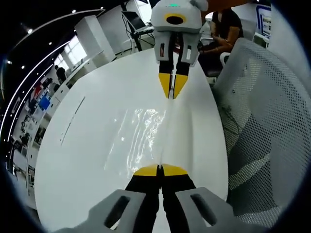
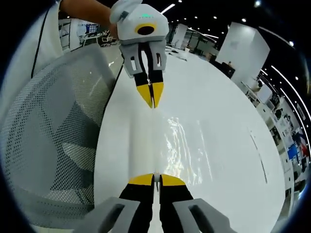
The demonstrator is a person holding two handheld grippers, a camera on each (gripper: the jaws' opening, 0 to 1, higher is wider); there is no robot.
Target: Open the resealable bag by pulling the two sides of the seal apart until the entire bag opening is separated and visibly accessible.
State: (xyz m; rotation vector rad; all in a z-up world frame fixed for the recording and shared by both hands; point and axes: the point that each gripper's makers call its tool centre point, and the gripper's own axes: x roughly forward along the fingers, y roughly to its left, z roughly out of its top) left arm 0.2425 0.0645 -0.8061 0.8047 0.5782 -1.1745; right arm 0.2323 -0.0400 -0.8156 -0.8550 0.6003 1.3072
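A clear resealable bag (image 1: 141, 138) is stretched between my two grippers above the white table (image 1: 77, 160), its glossy film catching glare. In the left gripper view my left gripper (image 1: 160, 170) is at the bottom, yellow tips pressed together on the near edge of the bag. Facing it from the top, the right gripper (image 1: 172, 92) pinches the far edge. In the right gripper view the bag (image 2: 182, 145) again spans from my right gripper (image 2: 153, 180), shut on it at the bottom, up to the left gripper (image 2: 152, 100). The edge between the tips runs as one taut straight line.
A grey mesh office chair (image 1: 262, 126) stands close beside the table; it shows as the chair (image 2: 48, 126) in the right gripper view. A person in dark clothes (image 1: 226, 29) sits behind the table. Desks and shelves line the far walls.
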